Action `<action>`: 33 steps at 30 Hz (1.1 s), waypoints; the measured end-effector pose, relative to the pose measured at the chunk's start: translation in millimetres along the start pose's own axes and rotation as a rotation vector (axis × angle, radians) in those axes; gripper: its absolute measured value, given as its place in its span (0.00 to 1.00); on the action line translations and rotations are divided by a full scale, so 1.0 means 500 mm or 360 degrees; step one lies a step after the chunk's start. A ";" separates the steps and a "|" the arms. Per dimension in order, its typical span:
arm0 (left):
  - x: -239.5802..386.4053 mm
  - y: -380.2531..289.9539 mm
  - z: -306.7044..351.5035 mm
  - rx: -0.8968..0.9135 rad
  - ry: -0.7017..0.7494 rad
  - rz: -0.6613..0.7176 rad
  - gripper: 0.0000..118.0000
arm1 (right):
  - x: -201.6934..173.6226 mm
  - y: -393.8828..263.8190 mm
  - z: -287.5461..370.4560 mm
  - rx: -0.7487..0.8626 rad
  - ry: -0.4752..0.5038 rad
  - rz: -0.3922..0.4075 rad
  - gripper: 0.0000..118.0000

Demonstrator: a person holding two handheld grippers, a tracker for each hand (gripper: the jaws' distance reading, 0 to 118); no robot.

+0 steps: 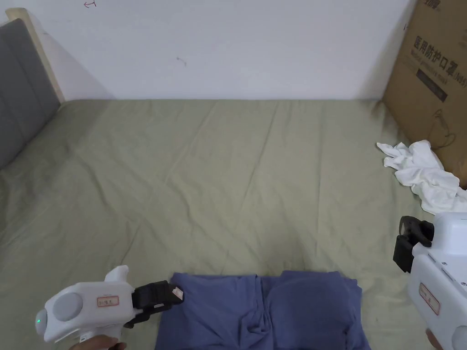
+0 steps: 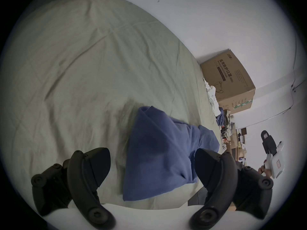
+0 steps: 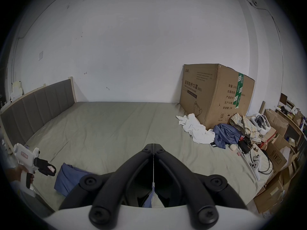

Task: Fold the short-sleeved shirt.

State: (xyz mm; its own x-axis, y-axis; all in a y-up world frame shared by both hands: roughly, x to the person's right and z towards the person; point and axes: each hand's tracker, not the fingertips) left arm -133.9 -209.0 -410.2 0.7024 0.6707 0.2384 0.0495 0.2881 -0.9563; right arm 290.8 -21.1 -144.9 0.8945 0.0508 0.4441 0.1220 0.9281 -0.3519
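The blue short-sleeved shirt [image 1: 260, 310] lies folded into a compact rectangle on the green bed sheet [image 1: 219, 182], near the front edge. My left gripper [image 1: 157, 298] hovers just off the shirt's left edge. In the left gripper view its jaws stand wide open [image 2: 152, 152], with the shirt [image 2: 159, 159] beyond them and nothing pinched. My right gripper [image 1: 408, 248] is held up in the air to the right of the shirt, apart from it. Its jaws [image 3: 153, 144] are pressed together with nothing between them. The shirt's left part [image 3: 69, 178] shows low in the right gripper view.
A large cardboard box [image 1: 433, 77] stands at the bed's far right corner, with a crumpled white cloth [image 1: 424, 175] in front of it. More clothes [image 3: 227, 134] and cables lie on the right side. A grey headboard [image 1: 20, 86] borders the left.
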 end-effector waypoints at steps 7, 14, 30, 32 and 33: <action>-0.020 -0.017 -0.051 -0.0062 -0.0146 -0.0021 0.80 | -0.002 -0.008 -0.009 -0.0045 -0.0022 0.0029 0.02; -0.006 -0.023 -0.078 -0.0107 -0.0043 -0.0110 0.22 | 0.002 -0.011 -0.016 -0.0062 -0.0032 0.0032 0.02; 0.057 0.014 0.107 0.0031 0.0336 -0.0326 0.14 | -0.004 0.014 -0.013 0.0017 0.0033 0.0012 0.02; 0.038 0.019 0.149 0.0064 0.0392 -0.0323 0.14 | -0.008 0.015 -0.013 0.0025 0.0049 0.0006 0.02; 0.029 0.023 0.169 0.0071 0.0429 -0.0309 0.14 | -0.010 0.015 -0.012 0.0030 0.0059 0.0003 0.02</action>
State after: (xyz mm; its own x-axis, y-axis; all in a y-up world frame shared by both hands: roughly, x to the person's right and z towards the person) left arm -183.2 -138.4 -403.4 0.8457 0.3972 0.3564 0.1739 0.4262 -0.8878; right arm 289.8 -16.5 -154.7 0.9100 0.0395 0.4126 0.1121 0.9349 -0.3368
